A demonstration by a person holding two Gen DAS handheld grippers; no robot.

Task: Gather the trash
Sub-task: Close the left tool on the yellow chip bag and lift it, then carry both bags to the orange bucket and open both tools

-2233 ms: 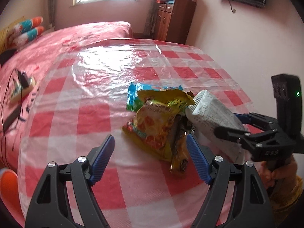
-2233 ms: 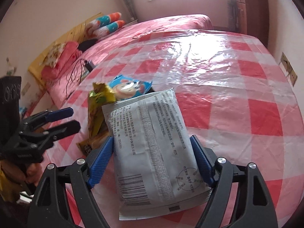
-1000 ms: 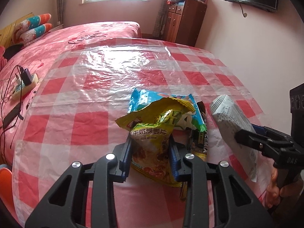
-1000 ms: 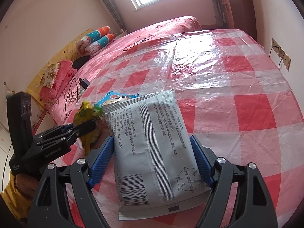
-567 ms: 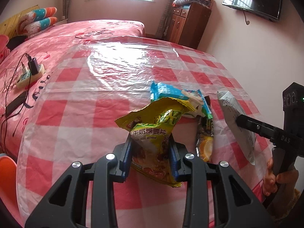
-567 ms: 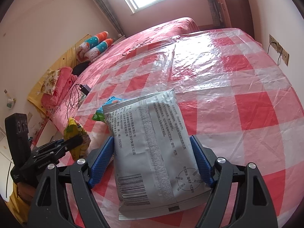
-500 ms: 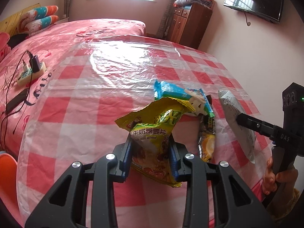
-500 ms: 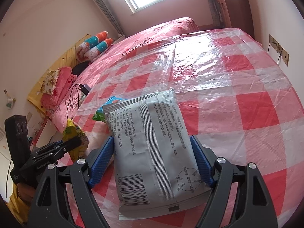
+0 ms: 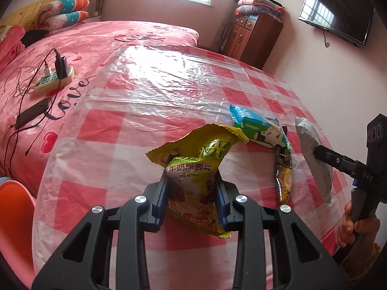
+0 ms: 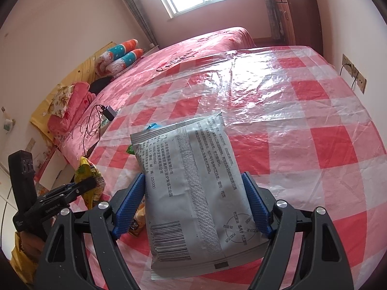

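Pinching a yellow oatmeal packet (image 9: 193, 176), the left claw (image 9: 191, 198) holds it above the checkered tabletop (image 9: 101, 145); the right claw (image 10: 193, 203) grips a grey pouch (image 10: 191, 183). Beyond lie a blue wrapper (image 9: 256, 125) and a slim sachet (image 9: 283, 176).

Room's pretty pink overall: a table (image 9: 101, 130) with a red-and-white checked cloth under clear plastic, and a bed (image 9: 101, 38) with a pink "Love" spread beyond it at 11 o'clock. A power strip (image 9: 52, 78) with chargers plugged in sits on the bed, a dark phone (image 9: 31, 116) just beside it. Rolled pillows (image 9: 66, 8) at 10 o'clock, wooden cabinet (image 9: 254, 36) with folded blankets (image 9: 261, 6) at 1 o'clock, wall TV (image 9: 335, 15) at 2, wall socket (image 10: 354, 72), and an orange chair (image 9: 14, 207) at 8 o'clock.
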